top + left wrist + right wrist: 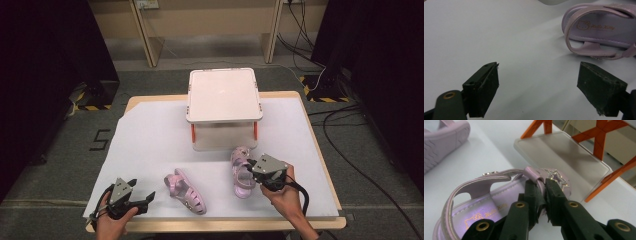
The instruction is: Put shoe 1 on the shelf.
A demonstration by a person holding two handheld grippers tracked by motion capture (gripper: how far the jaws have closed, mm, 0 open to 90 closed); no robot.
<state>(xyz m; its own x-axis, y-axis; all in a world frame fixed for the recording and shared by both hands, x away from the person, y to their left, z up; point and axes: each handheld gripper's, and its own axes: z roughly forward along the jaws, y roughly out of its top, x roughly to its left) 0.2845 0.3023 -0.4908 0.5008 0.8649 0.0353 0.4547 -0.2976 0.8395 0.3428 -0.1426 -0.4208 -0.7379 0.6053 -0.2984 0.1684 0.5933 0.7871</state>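
Two pink child's sandals lie on the white table cover. In the high view, one sandal point(186, 192) lies near the front centre and the other sandal point(241, 172) lies to its right, in front of the rack. My right gripper point(249, 166) is shut on that right sandal; in the right gripper view my right gripper point(544, 188) has its jaws pinching the ankle strap point(533, 173) of that sandal point(474, 202). My left gripper point(142, 191) stands open at the front left, apart from the nearer sandal. In the left gripper view my left gripper point(539, 77) holds nothing, with the sandal point(599, 30) ahead to the right.
A white two-shelf rack point(224, 95) with orange legs stands at the back centre of the table; its lower shelf point(564, 157) lies just beyond the held sandal. The other sandal point(444, 137) lies sole-out at the left in the right gripper view. Cables run over the floor at the right.
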